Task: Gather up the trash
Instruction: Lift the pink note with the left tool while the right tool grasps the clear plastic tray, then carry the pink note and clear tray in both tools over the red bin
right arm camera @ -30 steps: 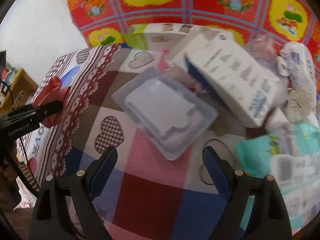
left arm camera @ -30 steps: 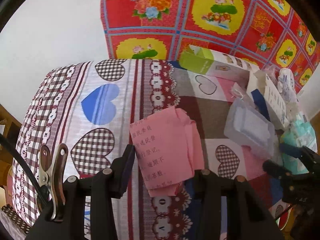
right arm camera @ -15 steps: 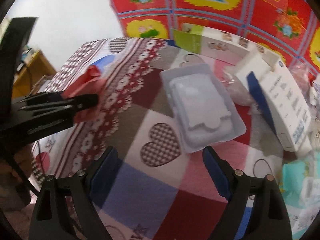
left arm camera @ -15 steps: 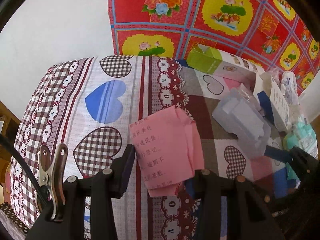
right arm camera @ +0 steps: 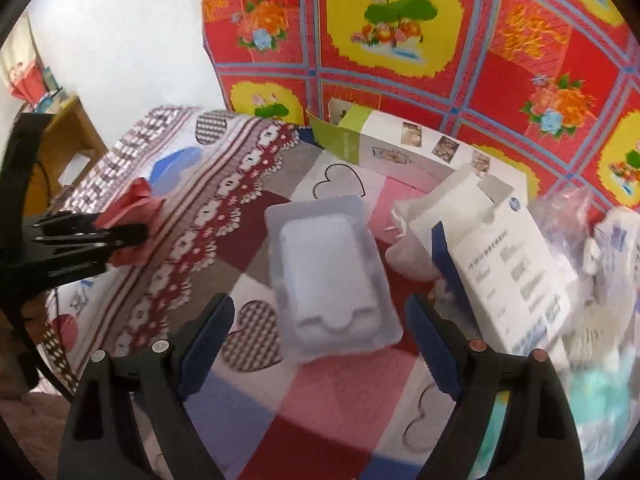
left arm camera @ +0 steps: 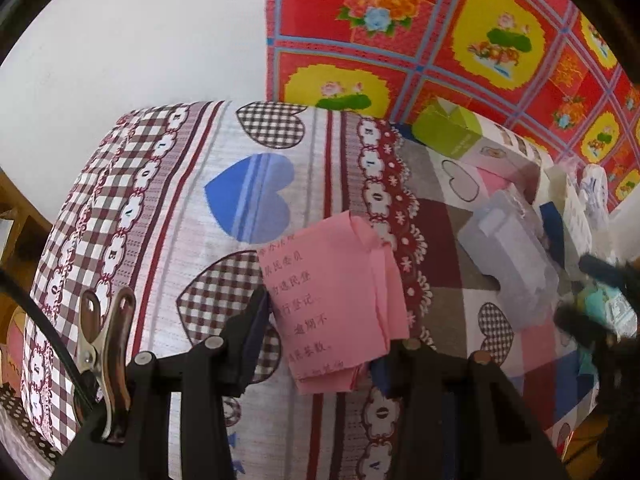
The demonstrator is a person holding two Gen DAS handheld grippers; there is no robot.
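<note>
A folded pink paper (left arm camera: pixel 332 292) with printed characters sits pinched between the fingers of my left gripper (left arm camera: pixel 320 344), held just above the heart-patterned cloth (left arm camera: pixel 248 200). From the right wrist view the same left gripper (right arm camera: pixel 120 236) shows at the left edge with the paper (right arm camera: pixel 136 200) in it. A clear plastic tray (right arm camera: pixel 328 280) lies on the cloth. My right gripper (right arm camera: pixel 318 332) hovers over its near end, open, with gaps on both sides. The right gripper (left arm camera: pixel 584 292) also shows at the right edge of the left wrist view, next to the tray (left arm camera: pixel 512 268).
A long green and white carton (right arm camera: pixel 400 152) lies at the back against the red floral cloth (right arm camera: pixel 400 40). A white and blue box (right arm camera: pixel 512 264), crinkled plastic bags (right arm camera: pixel 608 240) and a teal packet (right arm camera: pixel 600 392) crowd the right side. Wooden furniture (right arm camera: pixel 68 140) stands beyond the left edge.
The right gripper has swung left and rolled, so the clear tray now lies lengthwise between its open fingers. The left gripper has shifted a little with the pink paper still in it.
</note>
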